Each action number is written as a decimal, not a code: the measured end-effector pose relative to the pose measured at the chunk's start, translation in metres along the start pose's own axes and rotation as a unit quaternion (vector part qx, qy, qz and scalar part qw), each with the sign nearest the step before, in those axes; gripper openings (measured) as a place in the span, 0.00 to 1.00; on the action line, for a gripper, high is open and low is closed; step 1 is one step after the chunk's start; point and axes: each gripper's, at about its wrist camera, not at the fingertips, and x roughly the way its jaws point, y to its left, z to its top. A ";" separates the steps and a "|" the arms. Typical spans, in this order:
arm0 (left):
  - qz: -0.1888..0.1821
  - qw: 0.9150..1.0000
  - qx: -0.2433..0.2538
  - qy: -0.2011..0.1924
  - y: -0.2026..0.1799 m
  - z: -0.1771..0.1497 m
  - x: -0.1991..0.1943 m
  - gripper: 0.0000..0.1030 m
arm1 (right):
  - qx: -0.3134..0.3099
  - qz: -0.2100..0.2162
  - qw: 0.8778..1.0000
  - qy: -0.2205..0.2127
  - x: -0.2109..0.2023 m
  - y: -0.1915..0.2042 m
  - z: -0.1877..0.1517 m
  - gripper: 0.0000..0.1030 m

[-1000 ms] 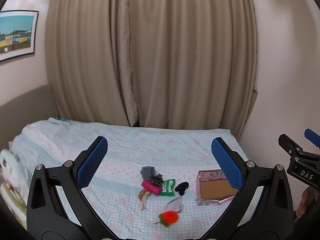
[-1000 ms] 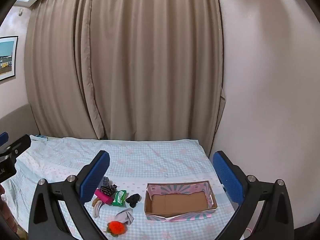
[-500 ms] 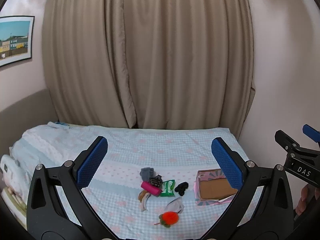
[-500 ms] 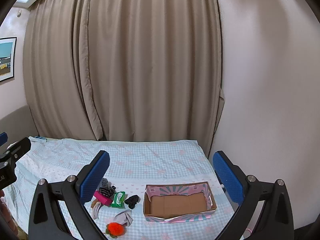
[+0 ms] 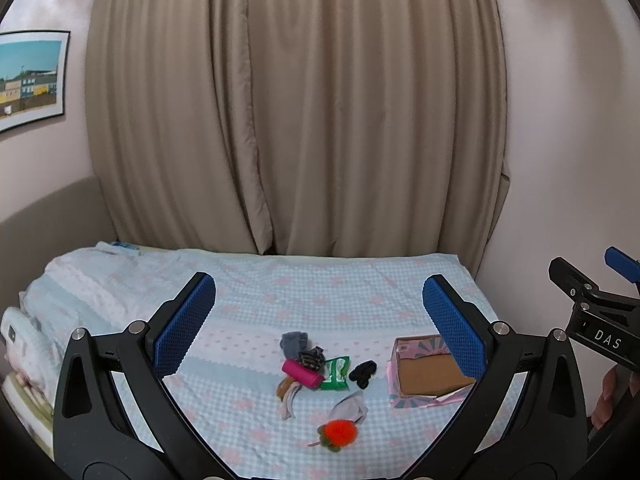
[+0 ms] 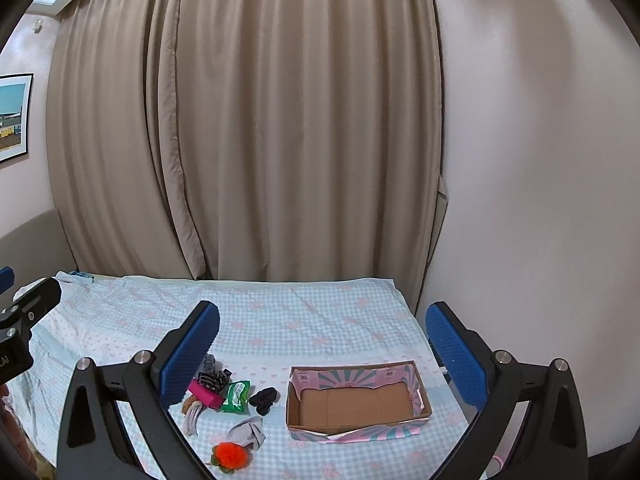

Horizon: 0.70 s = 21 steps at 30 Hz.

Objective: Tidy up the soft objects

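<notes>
Checked bed (image 6: 320, 320) with cardboard box (image 6: 356, 402), small soft items (image 6: 236, 396).

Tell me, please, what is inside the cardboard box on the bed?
Nothing: the box shows only its bare brown floor. The strip just behind its near wall is hidden. The soft items, such as the black one, lie outside it.

The bedsheet (image 6: 304, 320) is light blue check with pink flowers. The box (image 6: 356, 436) ahead of the right gripper (image 6: 322, 344) is brown inside, with pink and teal rays outside. Left of it lie a black sock (image 6: 263, 399), a green packet (image 6: 236, 397), a magenta roll (image 6: 206, 394), a grey cloth (image 6: 249, 435) and an orange pompom (image 6: 230, 454). The curtain (image 6: 280, 120) is beige. Both grippers have blue pads (image 5: 186, 326) on black frames.
</notes>
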 end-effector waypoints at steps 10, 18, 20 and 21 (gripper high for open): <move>0.000 1.000 -0.004 0.000 0.005 -0.001 -0.004 1.00 | -0.001 0.002 1.000 -0.002 0.001 0.003 -0.004 1.00; -0.001 1.000 -0.005 0.001 0.005 -0.002 -0.003 1.00 | 0.000 0.002 1.000 -0.002 0.001 0.006 -0.007 1.00; -0.003 1.000 -0.004 0.001 0.006 -0.001 -0.003 1.00 | 0.001 0.002 1.000 -0.002 0.001 0.006 -0.008 1.00; -0.003 1.000 -0.004 0.002 0.006 -0.001 -0.003 1.00 | 0.001 0.002 1.000 -0.002 0.001 0.006 -0.008 1.00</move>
